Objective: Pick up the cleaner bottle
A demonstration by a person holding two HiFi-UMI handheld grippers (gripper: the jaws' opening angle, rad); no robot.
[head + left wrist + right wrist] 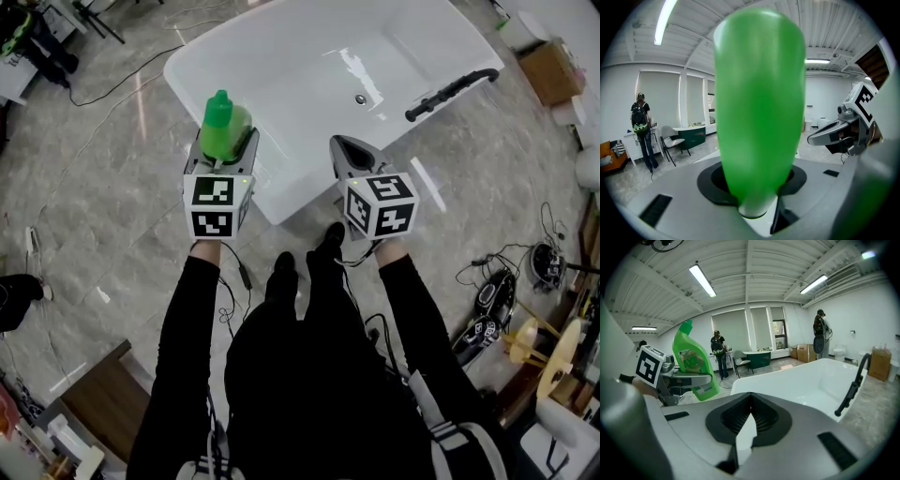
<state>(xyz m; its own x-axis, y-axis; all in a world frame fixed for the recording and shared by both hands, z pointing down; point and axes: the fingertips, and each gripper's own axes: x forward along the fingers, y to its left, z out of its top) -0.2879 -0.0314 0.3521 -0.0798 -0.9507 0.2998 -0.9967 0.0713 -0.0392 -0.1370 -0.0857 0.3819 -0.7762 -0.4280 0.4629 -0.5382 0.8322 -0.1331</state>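
Above the bathtub's [291,192] near edge, we find the left tool [228,146] pinching the cleaner bottle [223,124], held aloft; pickup appears complete. Right tool [341,142] is pressed together, empty.

The floor [112,216] is grey, glossy stone tile. A white bathtub [281,56] stands on it at the far middle. A thin black cable [122,80] runs over the tiles to the tub's left, and more cables [548,225] loop at the right. A cardboard box [551,70] sits far right. Black devices [492,292] lie near right, and a brown wooden board [103,398] near left. The person's black shoes [281,272] stand just near the tub. Farther off, a chair [740,361] and two standing people [717,352] are on the floor.
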